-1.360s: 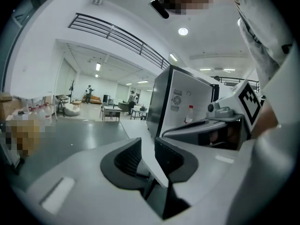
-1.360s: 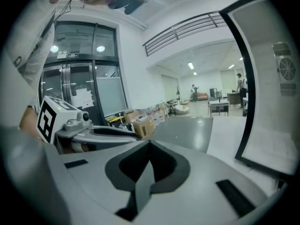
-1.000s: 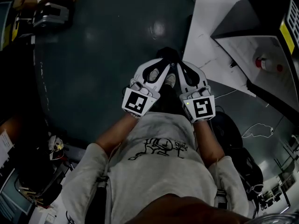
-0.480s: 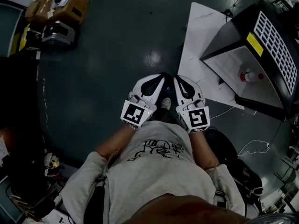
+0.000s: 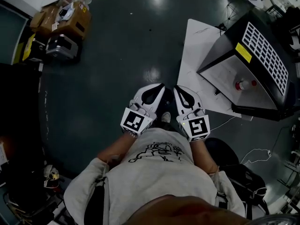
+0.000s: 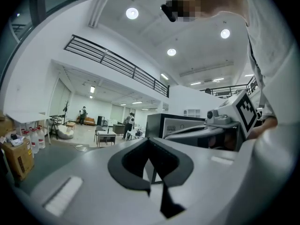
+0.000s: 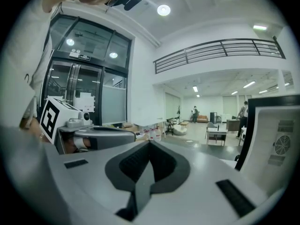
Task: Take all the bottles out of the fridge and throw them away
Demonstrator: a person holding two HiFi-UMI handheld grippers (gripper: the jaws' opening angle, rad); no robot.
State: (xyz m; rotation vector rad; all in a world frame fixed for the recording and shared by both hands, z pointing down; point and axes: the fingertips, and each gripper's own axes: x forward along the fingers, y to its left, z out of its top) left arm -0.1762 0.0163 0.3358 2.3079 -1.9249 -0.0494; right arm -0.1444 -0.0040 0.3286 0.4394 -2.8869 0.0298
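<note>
1. Left tool (image 5: 158,87): jaws pressed together, holding nothing.
2. Right tool (image 5: 179,89): jaws together too, empty, just beside the left tool.
3. Well right of both tools, what seems a bottle (image 5: 240,84) lies inside the fridge (image 5: 262,55); nothing removed yet.

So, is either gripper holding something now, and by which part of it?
Nothing is held. The left gripper and the right gripper are both shut, with nothing between the jaws.
</note>
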